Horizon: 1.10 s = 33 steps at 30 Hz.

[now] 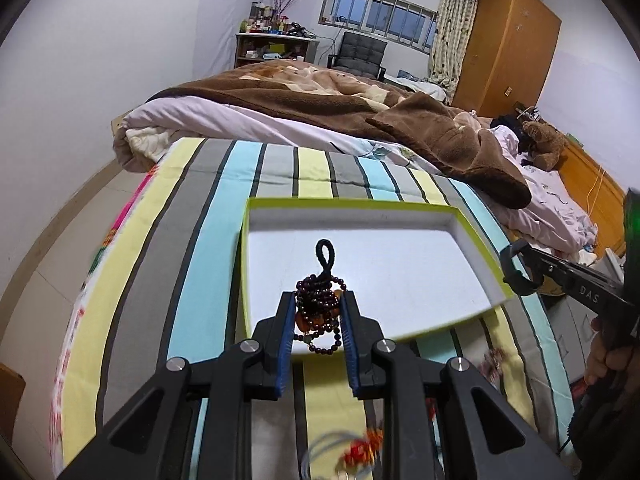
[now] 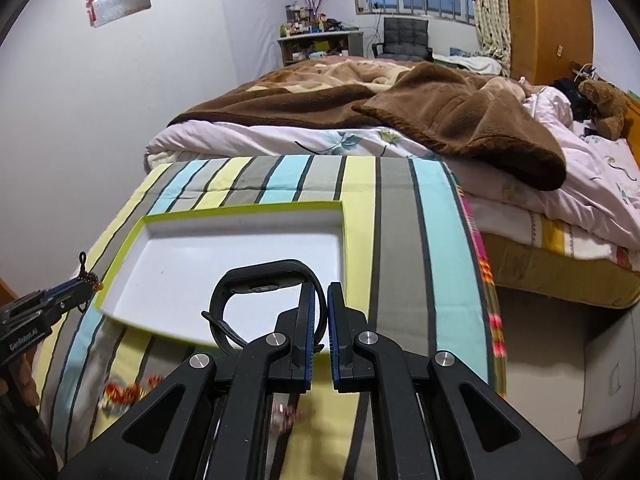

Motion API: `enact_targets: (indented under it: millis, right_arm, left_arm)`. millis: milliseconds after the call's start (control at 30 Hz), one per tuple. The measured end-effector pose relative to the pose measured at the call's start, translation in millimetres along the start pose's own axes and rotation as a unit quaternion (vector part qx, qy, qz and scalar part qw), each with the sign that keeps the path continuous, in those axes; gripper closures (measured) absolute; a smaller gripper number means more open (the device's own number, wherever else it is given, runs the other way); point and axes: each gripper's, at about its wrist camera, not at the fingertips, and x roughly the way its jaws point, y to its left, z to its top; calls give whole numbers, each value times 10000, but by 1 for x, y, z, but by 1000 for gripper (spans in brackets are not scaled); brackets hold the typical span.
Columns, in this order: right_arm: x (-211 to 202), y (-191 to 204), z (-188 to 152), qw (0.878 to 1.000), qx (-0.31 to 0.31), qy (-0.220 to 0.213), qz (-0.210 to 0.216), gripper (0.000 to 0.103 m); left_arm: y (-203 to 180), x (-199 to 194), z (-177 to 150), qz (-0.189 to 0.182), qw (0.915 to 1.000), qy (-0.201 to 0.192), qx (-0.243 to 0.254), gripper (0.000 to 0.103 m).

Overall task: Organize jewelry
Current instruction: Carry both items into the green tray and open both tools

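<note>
Left wrist view shows my left gripper (image 1: 318,312) clamped on the bead necklace (image 1: 320,304) above the bare white tray (image 1: 400,272), my right gripper (image 2: 318,312) pinching the black wristband (image 2: 264,284), blurry trinkets (image 2: 124,394) remaining on the striped cloth (image 2: 400,240).

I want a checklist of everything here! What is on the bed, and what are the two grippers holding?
Surface: striped cloth spread over the end of a bed.
Job's things: white tray with a green rim, nothing lying in it; dark beaded bracelet with a black cord loop; black wristband.
Clutter: blurred red and orange trinkets on the cloth in front of the tray.
Grippers: left gripper shut on the beaded bracelet; right gripper shut on the wristband.
Cables: nothing seen near the tray.
Surroundings: brown blanket, teddy bear, wardrobe, black chair.
</note>
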Motion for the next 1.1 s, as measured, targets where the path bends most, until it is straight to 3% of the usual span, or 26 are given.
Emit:
enact_targets:
  millis: [300, 533, 1100]
  right_arm:
    - [60, 0, 25, 9991, 69, 421, 2, 97]
    - [88, 2, 31, 9982, 22, 602, 8, 97]
    - [115, 8, 36, 9969, -126, 782, -2, 97]
  left_arm:
    - [9, 52, 31, -75, 9995, 301, -46, 80]
    - [16, 85, 34, -21, 9983, 562, -138, 80]
    - [16, 99, 36, 88, 9979, 643, -79, 78]
